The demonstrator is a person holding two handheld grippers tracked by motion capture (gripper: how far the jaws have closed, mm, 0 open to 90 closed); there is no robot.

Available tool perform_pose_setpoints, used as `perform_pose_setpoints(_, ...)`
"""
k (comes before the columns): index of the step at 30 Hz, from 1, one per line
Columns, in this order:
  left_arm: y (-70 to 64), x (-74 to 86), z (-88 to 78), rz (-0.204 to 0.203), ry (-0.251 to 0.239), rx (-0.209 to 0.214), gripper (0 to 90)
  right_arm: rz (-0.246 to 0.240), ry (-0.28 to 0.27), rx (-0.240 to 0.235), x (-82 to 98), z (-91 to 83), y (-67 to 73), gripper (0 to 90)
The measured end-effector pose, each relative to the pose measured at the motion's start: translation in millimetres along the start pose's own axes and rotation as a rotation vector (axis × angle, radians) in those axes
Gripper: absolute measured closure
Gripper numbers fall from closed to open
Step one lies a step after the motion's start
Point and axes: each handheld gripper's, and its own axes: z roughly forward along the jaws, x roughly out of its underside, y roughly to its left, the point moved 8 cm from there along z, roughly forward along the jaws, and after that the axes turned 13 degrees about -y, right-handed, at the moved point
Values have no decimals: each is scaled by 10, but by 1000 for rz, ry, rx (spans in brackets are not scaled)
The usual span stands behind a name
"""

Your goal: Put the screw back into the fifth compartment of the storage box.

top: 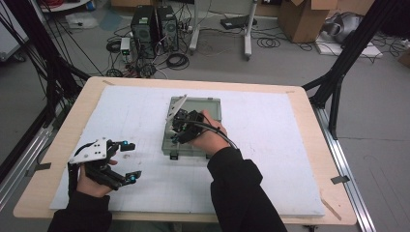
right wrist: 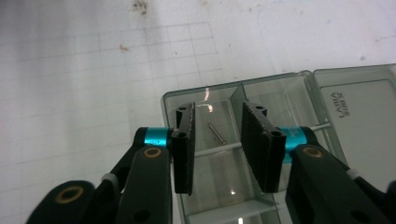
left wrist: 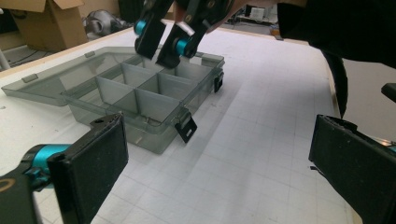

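At the centre of the high view, a clear compartment box (top: 193, 126) lies open on the white mat (top: 270, 145) covering the desk (top: 92, 92). The right claw (right wrist: 217, 144) hangs over one compartment, jaws apart and released, a small metal pin (right wrist: 216, 133) lying on the compartment floor between them. At lower left, the left claw (top: 129, 160) rests spread wide and holds nothing.
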Motion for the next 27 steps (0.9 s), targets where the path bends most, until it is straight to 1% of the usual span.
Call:
perform_pose_setpoints(1,-1,-1,1,3,1,1,51,1,-9,5,-4,-32,8,637)
perform_pose_setpoints(2,-5,-4,2,3,0,1,50,-3,-23,8,-4,-101,20,620)
perform_pose_setpoints(4,-4,-10,0,5,-3,0,50,-3,-34,12,-5,-124,18,620)
perform_pose_setpoints(5,-4,-12,-4,6,-1,1,51,5,-40,14,2,-161,24,616)
perform_pose_setpoints(7,-5,-13,-4,2,-4,-1,50,7,-65,16,16,-239,31,585)
perform_pose_setpoints(8,-5,-12,-4,2,-4,-1,50,13,-73,17,27,-274,36,577)
perform_pose_setpoints(9,-5,-11,-4,2,-3,-1,50,10,-90,29,50,-350,43,551)
perform_pose_setpoints(10,-4,-9,-2,3,-3,-1,50,10,-90,29,50,-350,43,551)
perform_pose_setpoints(11,-3,-7,0,3,-3,-2,50,14,-104,30,55,-378,50,541)
perform_pose_setpoints(13,-6,-2,4,3,1,0,50,21,-134,32,97,-495,80,517)
perform_pose_setpoints(14,-6,-2,4,3,1,0,50,21,-134,32,97,-495,80,517)
perform_pose_setpoints(15,-9,-2,8,4,1,2,50,17,-156,32,118,-552,96,509)
perform_pose_setpoints(16,-8,-2,10,5,1,1,50,17,-156,32,118,-552,96,509)
perform_pose_setpoints(17,-13,-1,12,3,2,3,50,20,-167,35,150,-619,114,495)
perform_pose_setpoints(18,-13,-1,12,4,3,3,50,20,-167,35,150,-619,114,495)
perform_pose_setpoints(19,-14,0,14,3,2,2,50,27,-188,32,171,-661,134,479)
perform_pose_setpoints(21,-9,4,18,6,5,4,50,30,-191,31,184,-677,143,474)
perform_pose_setpoints(22,-7,7,20,7,6,4,50,28,-202,31,205,-697,152,463)
perform_pose_setpoints(27,-17,9,29,5,7,6,50,53,-260,33,272,-785,164,433)
